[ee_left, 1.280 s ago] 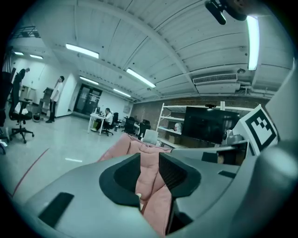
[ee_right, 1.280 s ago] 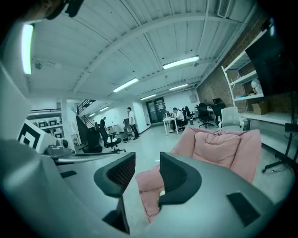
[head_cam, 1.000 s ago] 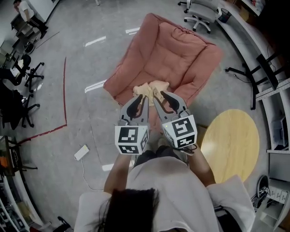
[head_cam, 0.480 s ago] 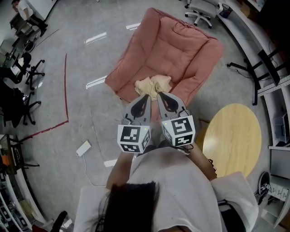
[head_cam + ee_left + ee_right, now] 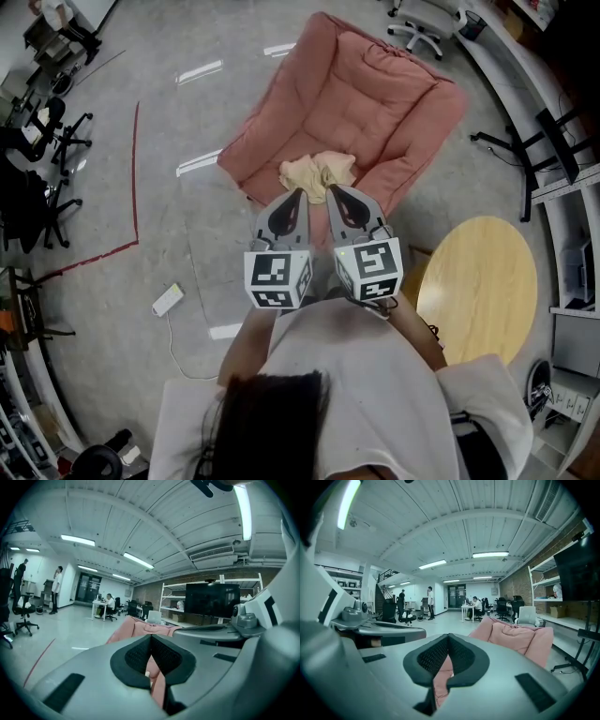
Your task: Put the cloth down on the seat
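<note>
Two hand-held grippers point toward the pink seat point(image 5: 366, 103) from its front side, side by side and close to each other. The left hand-held gripper point(image 5: 298, 193) has its jaws pressed together with nothing between them; in the left gripper view point(image 5: 150, 637) the dark pads meet at the tips, and only the pink of the seat point(image 5: 140, 626) shows through the gap below them. The right hand-held gripper point(image 5: 333, 190) is likewise pressed together and empty; in the right gripper view point(image 5: 448, 637) its pads meet in a line, with the seat point(image 5: 520, 637) beyond them to the right.

The cloth point(image 5: 315, 171), pale beige and crumpled, lies on the front edge of the seat, between its two padded arms. Both sets of tips stop just short of the cloth's near edge, and neither one is gripping it.

Each tool carries a marker cube, left point(image 5: 277, 277) and right point(image 5: 367, 270), on the side away from the seat. A round wooden desk point(image 5: 478, 291) stands on the floor to the right of the seat's front corner. A red tape line point(image 5: 134, 178) runs over the floor well to the left of the seat.
</note>
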The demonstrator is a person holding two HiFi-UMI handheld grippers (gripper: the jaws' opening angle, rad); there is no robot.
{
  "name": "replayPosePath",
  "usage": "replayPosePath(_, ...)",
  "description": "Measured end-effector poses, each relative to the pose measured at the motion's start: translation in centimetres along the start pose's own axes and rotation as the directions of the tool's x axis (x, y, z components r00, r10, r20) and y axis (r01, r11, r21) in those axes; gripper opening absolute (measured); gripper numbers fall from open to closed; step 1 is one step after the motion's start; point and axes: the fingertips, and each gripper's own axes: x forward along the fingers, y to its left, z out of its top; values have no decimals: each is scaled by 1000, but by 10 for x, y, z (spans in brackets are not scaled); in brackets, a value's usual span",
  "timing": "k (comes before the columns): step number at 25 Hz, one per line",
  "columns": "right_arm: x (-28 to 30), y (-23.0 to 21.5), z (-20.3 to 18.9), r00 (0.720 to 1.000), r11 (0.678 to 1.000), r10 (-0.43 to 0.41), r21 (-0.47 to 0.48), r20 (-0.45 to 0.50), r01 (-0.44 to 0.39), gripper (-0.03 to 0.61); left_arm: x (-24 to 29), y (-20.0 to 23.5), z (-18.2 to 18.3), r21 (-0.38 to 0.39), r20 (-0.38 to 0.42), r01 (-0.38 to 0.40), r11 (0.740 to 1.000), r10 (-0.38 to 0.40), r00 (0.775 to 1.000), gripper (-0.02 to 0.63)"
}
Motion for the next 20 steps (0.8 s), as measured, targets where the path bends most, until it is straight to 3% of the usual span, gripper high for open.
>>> replayPosePath(20,-7,-2,0,1000,1000,15,-10,-2,-15,28,4,-14,-1,36,40,12,999,-13,999,26)
